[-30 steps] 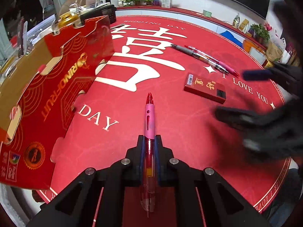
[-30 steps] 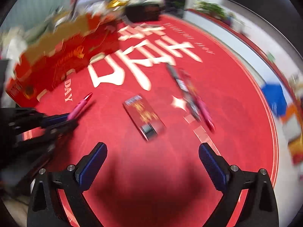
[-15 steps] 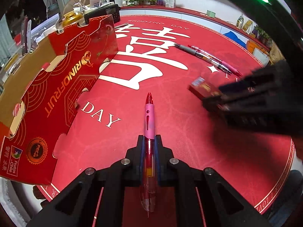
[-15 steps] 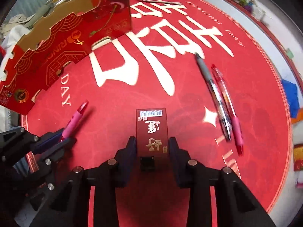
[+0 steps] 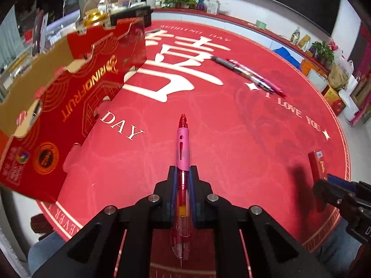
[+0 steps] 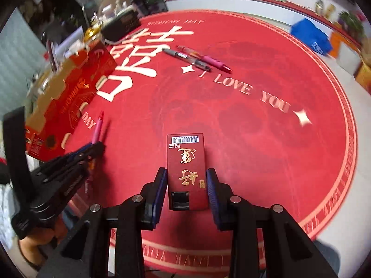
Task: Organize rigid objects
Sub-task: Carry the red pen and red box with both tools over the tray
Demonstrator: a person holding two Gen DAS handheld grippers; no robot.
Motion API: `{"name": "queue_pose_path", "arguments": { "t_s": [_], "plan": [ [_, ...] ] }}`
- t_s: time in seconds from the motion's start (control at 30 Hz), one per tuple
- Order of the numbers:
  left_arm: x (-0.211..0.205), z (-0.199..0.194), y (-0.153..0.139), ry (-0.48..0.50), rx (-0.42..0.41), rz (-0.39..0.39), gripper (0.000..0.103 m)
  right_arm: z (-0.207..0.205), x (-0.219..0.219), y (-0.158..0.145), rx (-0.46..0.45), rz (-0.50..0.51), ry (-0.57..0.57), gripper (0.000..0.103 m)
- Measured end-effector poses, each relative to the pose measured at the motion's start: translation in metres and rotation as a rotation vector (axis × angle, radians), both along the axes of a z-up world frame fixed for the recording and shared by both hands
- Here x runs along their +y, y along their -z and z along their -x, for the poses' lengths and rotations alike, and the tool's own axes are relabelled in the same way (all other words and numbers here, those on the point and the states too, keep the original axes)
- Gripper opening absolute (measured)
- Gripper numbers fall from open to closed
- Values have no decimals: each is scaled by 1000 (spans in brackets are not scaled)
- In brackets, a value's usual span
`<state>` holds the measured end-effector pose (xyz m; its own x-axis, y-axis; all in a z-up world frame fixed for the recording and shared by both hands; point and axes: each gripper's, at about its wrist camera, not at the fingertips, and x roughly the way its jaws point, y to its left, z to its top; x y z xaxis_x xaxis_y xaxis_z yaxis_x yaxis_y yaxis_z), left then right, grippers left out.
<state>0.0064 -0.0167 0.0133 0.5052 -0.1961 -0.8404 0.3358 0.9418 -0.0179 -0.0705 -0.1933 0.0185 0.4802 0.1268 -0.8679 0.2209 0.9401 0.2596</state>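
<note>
Over red round mat [image 5: 231, 139]: left claw [image 5: 183, 180] pinching translucent pink pen [image 5: 182, 153]; right claw [image 6: 186, 185] clamping flat rectangular red box [image 6: 186, 162].

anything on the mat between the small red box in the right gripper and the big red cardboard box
Only the left gripper with its pink pen sits between the small red box and the big red cardboard box.

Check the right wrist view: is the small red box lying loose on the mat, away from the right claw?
No. The small red box sits between the fingers of the right claw, whose blue pads press on both its sides.
</note>
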Motion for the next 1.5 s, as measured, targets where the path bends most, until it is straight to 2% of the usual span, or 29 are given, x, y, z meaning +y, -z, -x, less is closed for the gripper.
{"name": "queue_pose_path", "arguments": {
  "t_s": [0.03,0.17,0.4,1.5],
  "plan": [
    [-1,5,-4,6,-15,-4,10,1,-1,-15,-11,5,11,36],
    [0,23,-25,25,-85,-14,10,21,2,-33,-47,-6,46,36],
    [2,41,-50,51,-171,-27,10,36,10,-45,-66,-5,52,36],
    [59,31,-91,-37,-272,73,10,0,65,-85,-108,65,-43,36]
  ]
}}
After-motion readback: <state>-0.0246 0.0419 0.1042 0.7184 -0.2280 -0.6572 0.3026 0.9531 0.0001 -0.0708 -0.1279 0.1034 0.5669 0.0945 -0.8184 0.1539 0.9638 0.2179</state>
